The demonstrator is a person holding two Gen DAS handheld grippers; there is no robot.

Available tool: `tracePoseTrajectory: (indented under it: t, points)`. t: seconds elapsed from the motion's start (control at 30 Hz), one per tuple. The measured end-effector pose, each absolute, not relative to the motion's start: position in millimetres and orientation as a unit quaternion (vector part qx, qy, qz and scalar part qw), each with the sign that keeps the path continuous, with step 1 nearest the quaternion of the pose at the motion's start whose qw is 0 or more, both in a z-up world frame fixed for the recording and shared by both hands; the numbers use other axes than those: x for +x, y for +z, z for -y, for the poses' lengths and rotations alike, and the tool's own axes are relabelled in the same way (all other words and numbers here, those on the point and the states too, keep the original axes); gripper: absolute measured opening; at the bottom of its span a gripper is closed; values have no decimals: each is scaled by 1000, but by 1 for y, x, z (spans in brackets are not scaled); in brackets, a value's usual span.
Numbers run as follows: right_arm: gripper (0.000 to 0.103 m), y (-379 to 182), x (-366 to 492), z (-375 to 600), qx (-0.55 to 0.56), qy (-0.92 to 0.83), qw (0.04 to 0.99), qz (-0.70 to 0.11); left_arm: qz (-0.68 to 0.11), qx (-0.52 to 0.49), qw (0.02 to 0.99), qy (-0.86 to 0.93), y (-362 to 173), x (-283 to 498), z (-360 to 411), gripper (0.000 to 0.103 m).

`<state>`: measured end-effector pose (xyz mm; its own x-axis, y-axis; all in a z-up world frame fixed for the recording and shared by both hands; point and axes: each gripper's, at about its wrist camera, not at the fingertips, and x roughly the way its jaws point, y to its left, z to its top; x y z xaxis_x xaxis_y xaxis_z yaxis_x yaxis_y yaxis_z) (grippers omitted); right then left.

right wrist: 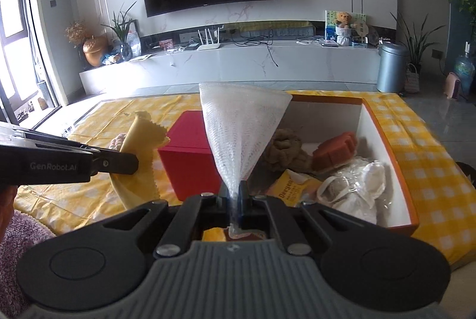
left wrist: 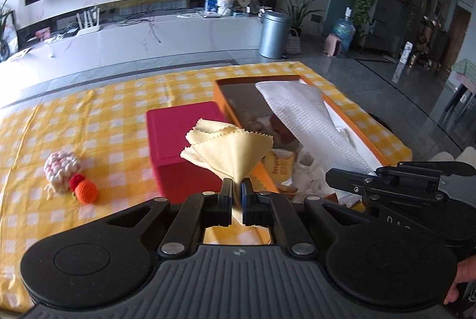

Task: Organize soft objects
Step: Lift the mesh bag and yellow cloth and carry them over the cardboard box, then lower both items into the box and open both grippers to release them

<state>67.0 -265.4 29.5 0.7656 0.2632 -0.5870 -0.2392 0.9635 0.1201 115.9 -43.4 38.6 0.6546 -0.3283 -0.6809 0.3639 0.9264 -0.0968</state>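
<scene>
**Over the orange box, both grippers loaded**

Above the checked tablecloth [left wrist: 89, 110], the left gripper [left wrist: 237, 188] is clamped on a yellow cloth [left wrist: 229, 146], the right gripper [right wrist: 237, 191] on white foam wrap [right wrist: 241, 125]. Both seem mid-carry; next each needs lowering into the orange box [right wrist: 383, 134] beside the red box [right wrist: 190, 158], then releasing.

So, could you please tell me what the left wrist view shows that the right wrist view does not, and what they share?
Only the left wrist view shows the orange crocheted ball beside the pink-and-white crocheted piece on the checked tablecloth. Only the right wrist view shows the box's contents clearly: a brown knotted toy, an orange sponge block and white items in clear plastic. Both show the left gripper pinching the yellow cloth, the right gripper pinching the white mesh sheet, the red box and the orange box.
</scene>
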Motion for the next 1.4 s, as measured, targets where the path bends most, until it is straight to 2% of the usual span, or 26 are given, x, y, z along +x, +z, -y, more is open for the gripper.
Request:
tracePoseTrajectory:
  t: [0.33, 0.67, 1.13, 1.33, 1.4]
  points:
    - [1, 43, 105, 324, -2, 103, 927, -360, -404, 59, 874, -262, 39, 171, 119, 6]
    - [2, 13, 156, 339, -15, 113, 886, -449, -473, 141, 825, -274, -4, 207, 165, 6]
    - [3, -26, 172, 333, -17, 129, 843, -522, -494, 216, 801, -259, -46, 220, 179, 7]
    - [8, -30, 175, 336, -15, 123, 838, -531, -499, 218, 798, -258, -53, 223, 177, 11]
    - [10, -29, 174, 336, -16, 122, 838, -532, -499, 212, 800, -258, -52, 223, 174, 16]
